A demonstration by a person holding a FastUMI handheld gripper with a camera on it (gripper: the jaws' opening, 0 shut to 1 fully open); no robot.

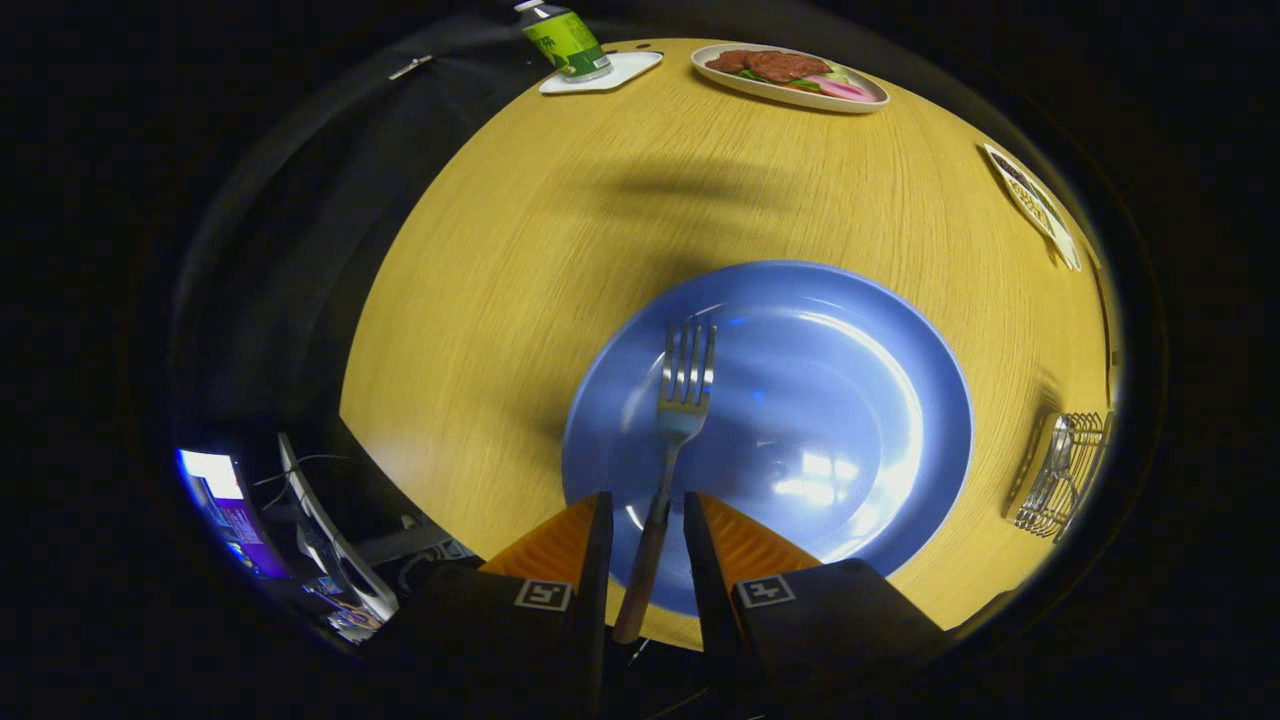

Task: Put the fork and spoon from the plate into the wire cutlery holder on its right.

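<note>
A metal fork with a wooden handle lies on the blue plate, tines pointing away from me. Its handle runs back over the plate's near rim and passes between my fingers. My gripper is open, with a finger on each side of the handle and a small gap left on both sides. The wire cutlery holder stands on the table to the right of the plate. A shiny spoon stands inside it.
Round wooden table. At its far side a green bottle stands on a white coaster, beside an oval plate of food. A patterned dish sits at the right edge. A lit screen is below the table's left.
</note>
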